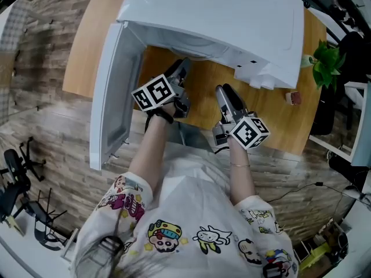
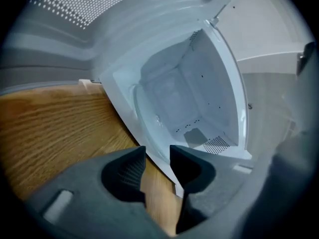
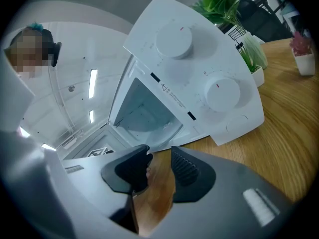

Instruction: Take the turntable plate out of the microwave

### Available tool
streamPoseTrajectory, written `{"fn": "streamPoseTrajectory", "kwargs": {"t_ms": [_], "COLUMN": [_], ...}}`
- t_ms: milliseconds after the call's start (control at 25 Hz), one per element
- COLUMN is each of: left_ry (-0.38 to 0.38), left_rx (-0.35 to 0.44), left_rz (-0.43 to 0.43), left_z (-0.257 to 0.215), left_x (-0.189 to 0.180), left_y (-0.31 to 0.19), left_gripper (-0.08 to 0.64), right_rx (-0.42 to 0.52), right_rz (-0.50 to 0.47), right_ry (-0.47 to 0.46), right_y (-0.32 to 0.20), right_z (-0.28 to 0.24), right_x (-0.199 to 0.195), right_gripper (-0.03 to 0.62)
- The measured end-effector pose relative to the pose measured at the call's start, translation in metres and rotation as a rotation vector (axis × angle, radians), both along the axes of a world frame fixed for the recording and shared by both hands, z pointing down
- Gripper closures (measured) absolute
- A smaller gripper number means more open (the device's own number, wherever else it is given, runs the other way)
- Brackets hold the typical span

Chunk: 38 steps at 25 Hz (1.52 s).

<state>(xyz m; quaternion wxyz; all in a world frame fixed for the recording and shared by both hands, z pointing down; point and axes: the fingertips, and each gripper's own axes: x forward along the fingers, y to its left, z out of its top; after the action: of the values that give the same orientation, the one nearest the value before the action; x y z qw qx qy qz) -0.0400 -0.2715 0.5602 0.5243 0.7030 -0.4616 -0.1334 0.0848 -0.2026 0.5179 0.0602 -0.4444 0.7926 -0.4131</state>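
1. A white microwave (image 1: 232, 22) sits on a wooden table (image 1: 266, 109) above plank flooring, with a potted plant (image 1: 326, 59) at the table's right end.
2. Its door (image 1: 113, 91) hangs wide open on the left. The turntable plate (image 2: 147, 108) shows only as a faint glass curve on the cavity floor.
3. The left gripper (image 1: 181, 68) and right gripper (image 1: 223, 91) point at the opening, tipped slightly down. Both have their jaws a little apart and hold nothing.

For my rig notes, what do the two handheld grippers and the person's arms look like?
The left gripper and right gripper are grey, with blunt, darker jaws ribbed inside. Each carries a white cube with black square markers, left and right. The person wears a white short-sleeved shirt printed with colourful cartoons and a thin bracelet on the right wrist.
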Motion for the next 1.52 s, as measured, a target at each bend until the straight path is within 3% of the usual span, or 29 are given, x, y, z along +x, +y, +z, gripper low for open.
{"fn": "streamPoseTrajectory", "kwargs": {"t_ms": [440, 600, 960, 1280, 1520], "left_ry": [0.149, 0.145, 0.235, 0.248, 0.249], "left_rx": [-0.032, -0.049, -0.075, -0.084, -0.087], "left_rz": [-0.05, -0.061, -0.106, -0.112, -0.111], "left_z": [0.009, 0.011, 0.013, 0.013, 0.013], "left_x": [0.0, 0.0, -0.001, 0.003, 0.003], "left_y": [-0.025, -0.029, -0.025, -0.009, 0.006], "left_gripper": [0.413, 0.485, 0.509, 0.514, 0.514], "right_rx": [-0.051, -0.061, -0.074, -0.085, -0.086], "right_rz": [0.011, 0.023, 0.068, 0.087, 0.091], "right_ry": [-0.006, -0.014, -0.053, -0.132, -0.268], "right_y": [0.007, 0.007, 0.004, -0.003, -0.012], "right_z": [0.016, 0.018, 0.02, 0.021, 0.023], "right_x": [0.002, 0.005, 0.012, 0.012, 0.009], "right_gripper": [0.443, 0.445, 0.448, 0.446, 0.443]}}
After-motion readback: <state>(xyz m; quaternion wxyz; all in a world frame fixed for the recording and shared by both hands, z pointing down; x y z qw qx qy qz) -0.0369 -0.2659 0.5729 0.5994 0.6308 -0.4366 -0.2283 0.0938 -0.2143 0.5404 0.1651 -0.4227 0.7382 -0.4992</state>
